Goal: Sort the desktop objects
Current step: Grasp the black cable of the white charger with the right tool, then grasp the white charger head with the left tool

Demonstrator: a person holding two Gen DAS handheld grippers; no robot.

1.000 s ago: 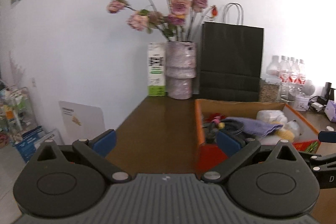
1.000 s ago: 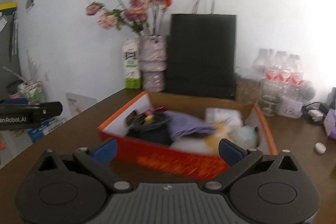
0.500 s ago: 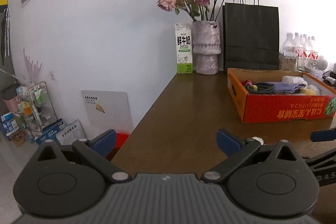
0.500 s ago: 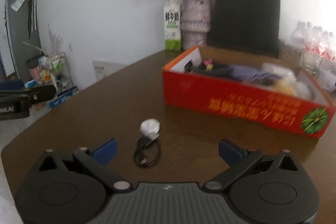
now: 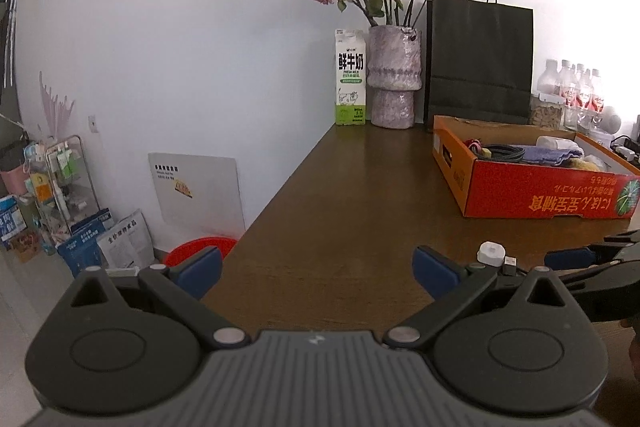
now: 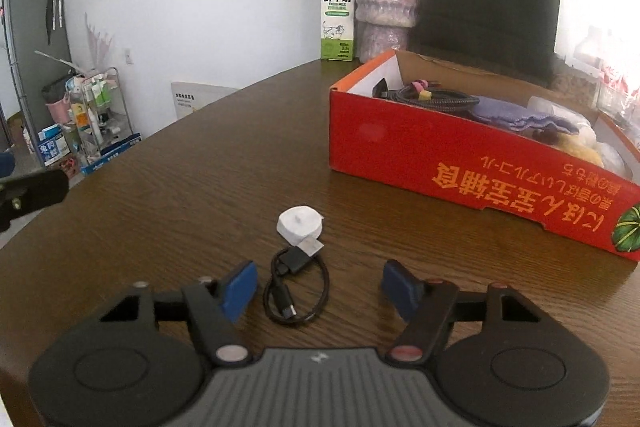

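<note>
While the left gripper (image 5: pixel 316 267) hangs over the bare left part of the brown table (image 6: pixel 200 163), fingers spread wide and holding nothing, the right gripper (image 6: pixel 316 285) sits low over a small black cable (image 6: pixel 296 291) coiled on the wood, its plug end touching a white round charger (image 6: pixel 300 223) just beyond. Its blue fingers (image 6: pixel 240 285) are closing with the coil between them, not yet pressing it. The thin, springy loop could slide out or be pinched by one strand only, dragging the charger along. To the right stands the red cardboard box (image 6: pixel 460 155), already holding cables and cloths.
</note>
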